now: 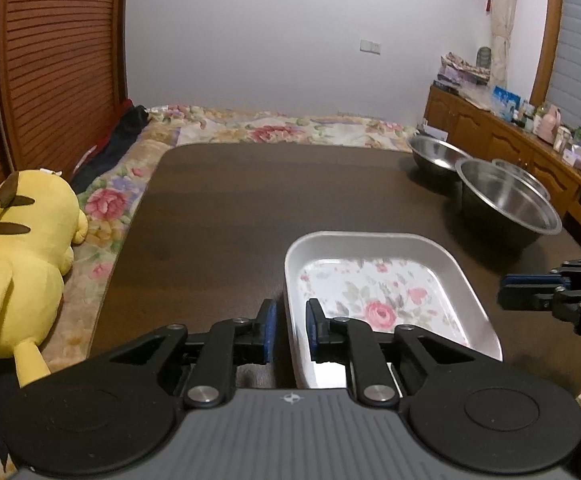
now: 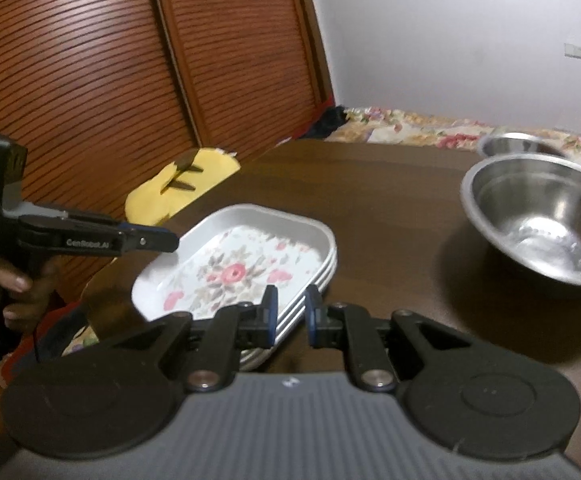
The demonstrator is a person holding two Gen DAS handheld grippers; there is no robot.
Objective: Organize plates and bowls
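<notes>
Left claw (image 1: 290, 330) sits low at the near-left corner of the stack of plates (image 1: 374, 292), its 2 blue pads apart and straddling the white rim, 1 pad outside the wall and 1 inside; whether they already pinch the rim is hard to tell, since a gap shows on either side; right claw (image 2: 290, 316) hovers parted and empty at the opposite corner of the same stack, its pads level with the layered edges; the right wrist view shows about 3 rectangular dishes nested together, white with a rose print on the floor, lying near the front of the dark wooden surface (image 1: 250, 200); 2 steel bowls (image 2: 538, 220) stand well apart from the plates toward the far right, with a hint of a 3rd rim behind that the fisheye blurs.

Judging by gloss and thin walls, the plates are probably melamine or glazed ware: stiff, smooth, fairly light singly but heavier stacked, and apt to slide on one another if tilted; the upturned rim is the only real purchase, best pinched at a long side or corner and kept level; the bowls look light, rigid and slippery, so a rim pinch suits them too.
</notes>
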